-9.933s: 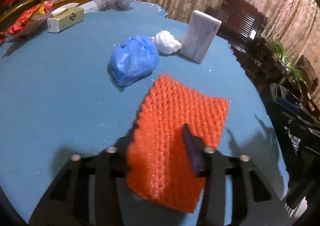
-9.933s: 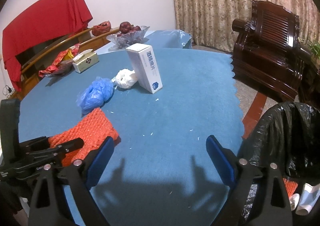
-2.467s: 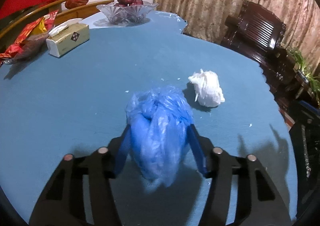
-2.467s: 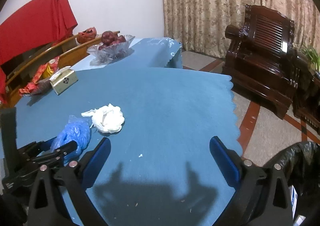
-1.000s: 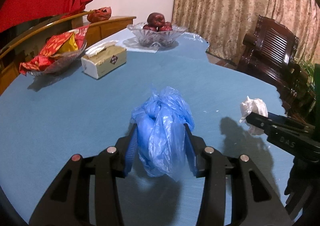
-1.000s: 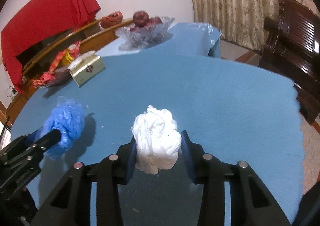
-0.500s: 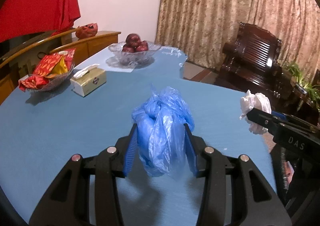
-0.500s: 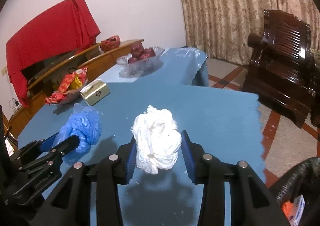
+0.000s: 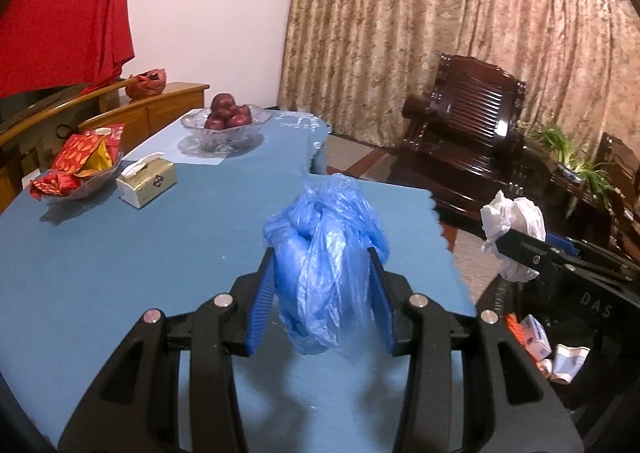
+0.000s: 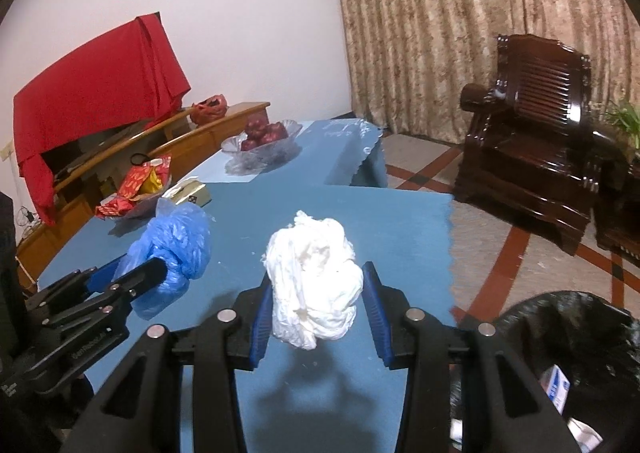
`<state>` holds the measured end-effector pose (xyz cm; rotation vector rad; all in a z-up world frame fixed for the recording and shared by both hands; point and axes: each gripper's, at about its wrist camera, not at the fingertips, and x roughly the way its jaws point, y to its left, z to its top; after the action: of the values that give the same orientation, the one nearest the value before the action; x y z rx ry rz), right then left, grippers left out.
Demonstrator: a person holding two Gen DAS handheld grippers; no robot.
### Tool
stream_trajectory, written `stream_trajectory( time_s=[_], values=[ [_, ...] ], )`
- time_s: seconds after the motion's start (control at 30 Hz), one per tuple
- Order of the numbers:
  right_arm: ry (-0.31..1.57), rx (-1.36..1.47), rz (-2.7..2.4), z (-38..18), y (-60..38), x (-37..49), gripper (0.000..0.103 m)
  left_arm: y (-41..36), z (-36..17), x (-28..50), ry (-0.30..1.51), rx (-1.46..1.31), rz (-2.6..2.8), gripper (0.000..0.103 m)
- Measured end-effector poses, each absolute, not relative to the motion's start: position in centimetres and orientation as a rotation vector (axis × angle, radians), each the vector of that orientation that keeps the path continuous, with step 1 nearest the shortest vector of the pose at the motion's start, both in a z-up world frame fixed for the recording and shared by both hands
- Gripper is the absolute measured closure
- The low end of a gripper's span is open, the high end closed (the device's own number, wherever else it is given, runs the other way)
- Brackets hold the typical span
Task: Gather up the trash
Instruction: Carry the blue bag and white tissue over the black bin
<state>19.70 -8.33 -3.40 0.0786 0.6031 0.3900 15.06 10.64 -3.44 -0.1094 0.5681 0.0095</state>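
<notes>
My left gripper [image 9: 322,301] is shut on a crumpled blue plastic bag [image 9: 326,253] and holds it in the air above the blue table [image 9: 120,253]. It shows in the right wrist view [image 10: 172,249] at the left. My right gripper [image 10: 318,311] is shut on a white crumpled tissue wad [image 10: 314,281], lifted above the table's near right edge. The wad shows in the left wrist view [image 9: 514,229] at the right. A black trash bag [image 10: 576,337] stands open on the floor at the lower right, with a small carton and scraps inside [image 9: 536,337].
On the far part of the table are a tissue box [image 9: 146,183], a glass bowl of red fruit [image 9: 224,125] and a dish of red snack packets [image 9: 78,169]. A dark wooden armchair [image 10: 536,141] stands beyond the table's scalloped edge.
Both grippers have lifted higher and swung right with their loads, toward the table's edge. The open trash bag has come further into view at the lower right.
</notes>
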Motion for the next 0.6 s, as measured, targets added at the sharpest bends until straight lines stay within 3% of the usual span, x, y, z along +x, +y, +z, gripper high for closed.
stream_trajectory(
  time_s=[0.6],
  values=[
    [0.563,0.083,0.304,-2.4,-14.9,13.3,0.061,3.7,-2.3,10.3,0.54,-0.054,-0.1,0.061]
  ],
)
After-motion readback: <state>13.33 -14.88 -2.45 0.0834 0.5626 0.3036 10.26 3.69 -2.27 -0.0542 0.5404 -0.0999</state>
